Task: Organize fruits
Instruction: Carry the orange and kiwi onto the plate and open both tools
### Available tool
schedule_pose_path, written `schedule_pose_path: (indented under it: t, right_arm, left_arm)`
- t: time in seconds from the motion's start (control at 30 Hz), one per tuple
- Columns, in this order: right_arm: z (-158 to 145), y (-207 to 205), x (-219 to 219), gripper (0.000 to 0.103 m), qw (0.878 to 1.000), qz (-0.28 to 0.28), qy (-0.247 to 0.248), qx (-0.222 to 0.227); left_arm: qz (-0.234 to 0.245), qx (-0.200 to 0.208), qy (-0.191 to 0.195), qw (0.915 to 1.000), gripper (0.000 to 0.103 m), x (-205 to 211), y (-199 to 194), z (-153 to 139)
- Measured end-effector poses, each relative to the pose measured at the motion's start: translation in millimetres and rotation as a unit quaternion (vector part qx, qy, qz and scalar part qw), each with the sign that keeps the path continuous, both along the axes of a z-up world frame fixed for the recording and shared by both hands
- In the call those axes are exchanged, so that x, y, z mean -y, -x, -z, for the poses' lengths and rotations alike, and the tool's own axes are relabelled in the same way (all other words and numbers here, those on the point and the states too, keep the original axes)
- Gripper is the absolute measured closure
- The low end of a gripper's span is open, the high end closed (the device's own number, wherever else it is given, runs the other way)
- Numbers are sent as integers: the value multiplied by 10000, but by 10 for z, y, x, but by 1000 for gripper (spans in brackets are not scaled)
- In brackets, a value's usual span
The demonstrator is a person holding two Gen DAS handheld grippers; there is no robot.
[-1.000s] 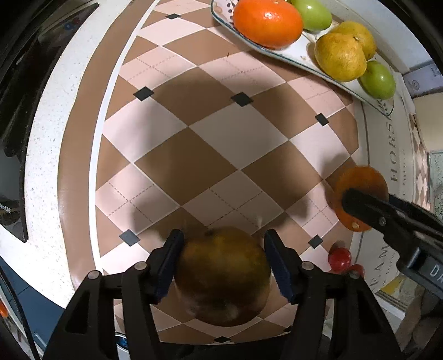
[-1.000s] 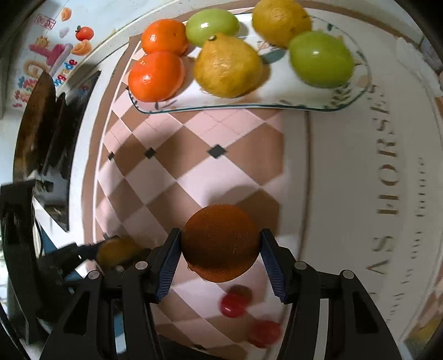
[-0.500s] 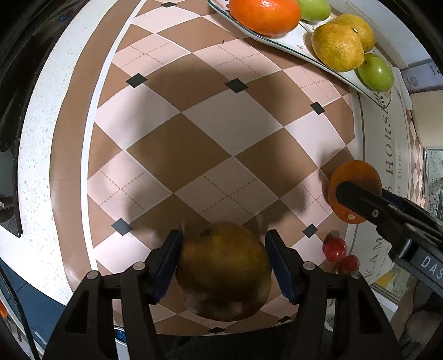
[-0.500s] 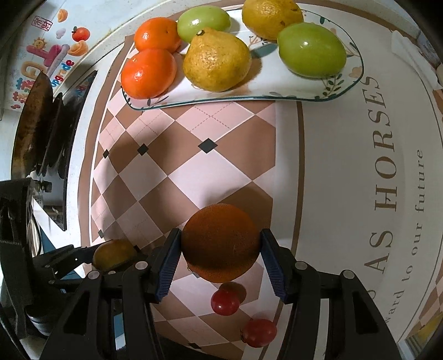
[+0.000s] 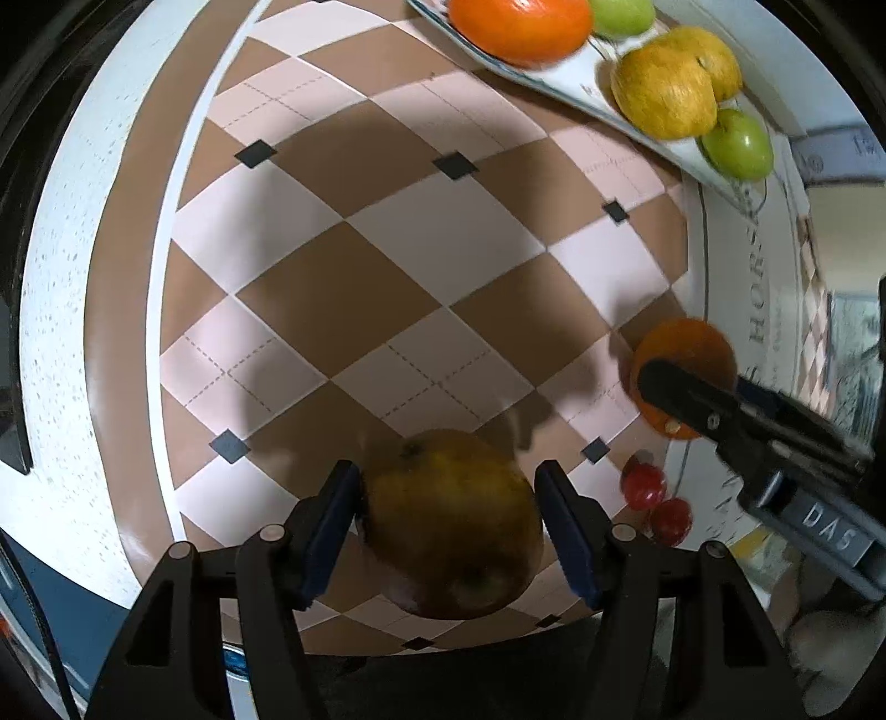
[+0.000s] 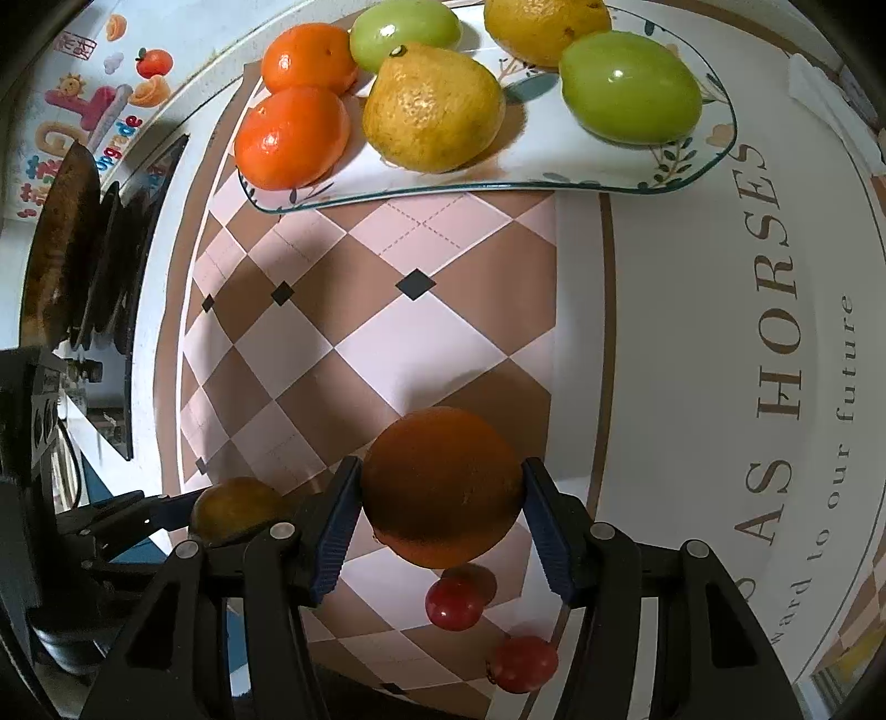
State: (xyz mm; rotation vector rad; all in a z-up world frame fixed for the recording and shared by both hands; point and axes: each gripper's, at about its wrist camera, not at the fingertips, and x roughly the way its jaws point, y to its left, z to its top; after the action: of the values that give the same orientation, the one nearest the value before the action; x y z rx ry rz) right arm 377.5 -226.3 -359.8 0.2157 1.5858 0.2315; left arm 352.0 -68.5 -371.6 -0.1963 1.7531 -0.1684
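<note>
Plate (image 6: 714, 160) sitting at far end of the surface (image 6: 443, 343) — holding six fruits: two oranges (image 6: 293, 138) at its left, a pear (image 6: 432, 108) in the middle, an apple (image 6: 631, 86) at right, two more behind. Two small tomatoes (image 6: 454, 603) lying on the surface near the front, just beside each other. Held orange (image 6: 440, 487) hovering above them — the left-held fruit (image 5: 451, 523) sitting off to its left.

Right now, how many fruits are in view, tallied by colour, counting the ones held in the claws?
Orange: 3, two on the plate at and, one in the right claw
Green: 2
Yellow: 2
Yellow-brown: 1, in the left claw
Small red: 2
Total: 10
</note>
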Motion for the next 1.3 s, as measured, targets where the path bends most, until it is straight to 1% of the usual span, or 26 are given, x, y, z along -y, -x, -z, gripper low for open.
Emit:
schedule_pose_path:
  t: [0.1,0.3,0.37,0.47,0.5,0.57,0.7,0.77,0.87,0.97,1.07,1.13,1.17,1.3]
  right_arm:
    - [12,-2,-12,43,10000,-19,28,-3]
    - [18,12,-41,43,9998,-132,89,100]
    - [11,9,-49,44,9997,-161,99,143]
    - [-2,3,-26,44,9997,-100,48,199]
    - [-11,-3,-13,44,9997,-72,30,217]
    - [-47,-19,33,44,9997,8,-32,262]
    - [-165,-83,147,44,9990,184,-169,381]
    - [-270,-132,239,44,9980,317,-273,484]
    - [-492,-237,418,44,9949,580,-439,702]
    - [-777,-459,683,44,9897,845,-569,1001]
    - [-979,-741,922,44,9854,1009,-486,1279]
    - [-1041,-945,1057,44,9835,1080,-355,1410]
    - [-1045,-1018,1087,44,9832,1091,-290,1437]
    - [-944,-1436,1239,44,9841,1031,80,1444]
  left_arm:
    - [249,-15,-190,9995,39,109,57,17]
    - [437,129,-309,9985,40,222,100,-13]
    - [435,190,-304,9984,40,252,100,-37]
    - [460,282,-286,9981,40,301,72,-127]
    - [474,317,-277,9980,40,309,130,-218]
    - [487,405,-234,9977,40,347,71,-306]
    - [415,513,8,9978,40,351,-172,-529]
    - [331,608,240,9973,40,381,-353,-719]
    - [305,878,423,9948,40,432,-685,-991]
    - [393,1231,404,9908,40,539,-1131,-1228]
    - [427,1432,320,9882,40,630,-1506,-1288]
    - [463,1485,223,9876,40,645,-1729,-1235]
    - [490,1494,153,9874,40,678,-1847,-1228]
    - [680,1433,-202,9871,40,834,-2116,-958]
